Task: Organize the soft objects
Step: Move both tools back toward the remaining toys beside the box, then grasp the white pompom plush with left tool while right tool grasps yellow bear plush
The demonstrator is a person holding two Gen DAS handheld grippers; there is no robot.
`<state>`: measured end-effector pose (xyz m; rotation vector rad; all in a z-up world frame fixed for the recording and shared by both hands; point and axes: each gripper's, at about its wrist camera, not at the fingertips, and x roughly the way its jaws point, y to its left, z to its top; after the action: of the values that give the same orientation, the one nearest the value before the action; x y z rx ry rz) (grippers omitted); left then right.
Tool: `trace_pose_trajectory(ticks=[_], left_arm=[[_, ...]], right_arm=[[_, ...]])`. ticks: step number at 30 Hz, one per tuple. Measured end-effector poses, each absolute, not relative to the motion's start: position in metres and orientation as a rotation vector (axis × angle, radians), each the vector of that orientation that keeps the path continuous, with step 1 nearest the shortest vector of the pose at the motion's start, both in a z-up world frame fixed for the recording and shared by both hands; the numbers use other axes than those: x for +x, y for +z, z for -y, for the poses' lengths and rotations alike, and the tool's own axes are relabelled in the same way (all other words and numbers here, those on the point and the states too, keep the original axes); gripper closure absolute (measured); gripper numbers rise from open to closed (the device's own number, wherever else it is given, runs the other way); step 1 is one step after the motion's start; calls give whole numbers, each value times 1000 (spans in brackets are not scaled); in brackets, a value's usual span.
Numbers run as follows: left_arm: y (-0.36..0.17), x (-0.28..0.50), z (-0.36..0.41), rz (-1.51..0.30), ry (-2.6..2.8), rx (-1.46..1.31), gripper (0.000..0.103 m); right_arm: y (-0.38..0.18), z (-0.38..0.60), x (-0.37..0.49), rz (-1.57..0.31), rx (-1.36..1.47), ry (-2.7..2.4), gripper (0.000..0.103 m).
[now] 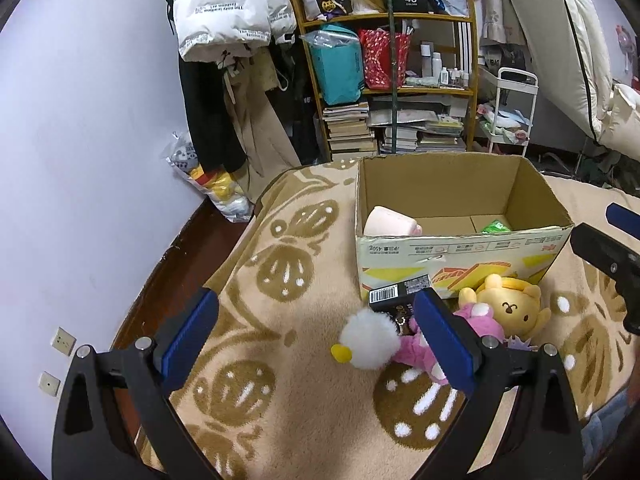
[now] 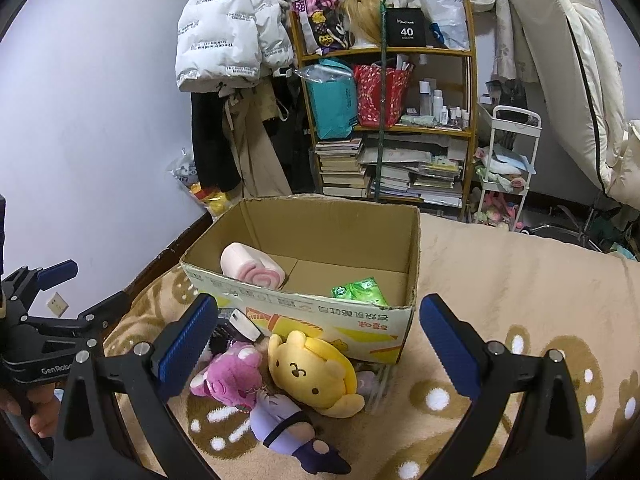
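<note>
An open cardboard box (image 1: 460, 248) (image 2: 312, 308) stands on the beige patterned blanket. Inside lie a pink roll-shaped plush (image 1: 390, 222) (image 2: 254, 268) and a green packet (image 1: 496, 227) (image 2: 360, 292). In front of the box lie a yellow bear plush (image 1: 510, 304) (image 2: 312, 372), a pink plush (image 1: 416, 354) (image 2: 230, 376), a white fluffy plush with a yellow tip (image 1: 370, 344) and a purple doll (image 2: 288, 428). My left gripper (image 1: 320, 340) is open and empty above the blanket, left of the toys. My right gripper (image 2: 320, 348) is open and empty, its fingers either side of the yellow bear.
A black barcoded box (image 1: 400, 294) lies against the cardboard box front. A cluttered bookshelf (image 1: 384, 80), hanging coats (image 1: 232, 40), a white trolley (image 1: 508, 112) and a floor bag (image 1: 216, 188) stand behind. The blanket's edge drops to dark floor at left.
</note>
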<state>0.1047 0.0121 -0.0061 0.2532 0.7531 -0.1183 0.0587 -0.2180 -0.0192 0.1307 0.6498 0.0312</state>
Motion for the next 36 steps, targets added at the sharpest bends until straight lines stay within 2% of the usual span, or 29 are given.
trace_pose_trajectory(ticks=[36], left_arm=[[-90,168,1,-1017,-175,252,6]], right_arm=[[-83,227,102,-874,177,-14,0]])
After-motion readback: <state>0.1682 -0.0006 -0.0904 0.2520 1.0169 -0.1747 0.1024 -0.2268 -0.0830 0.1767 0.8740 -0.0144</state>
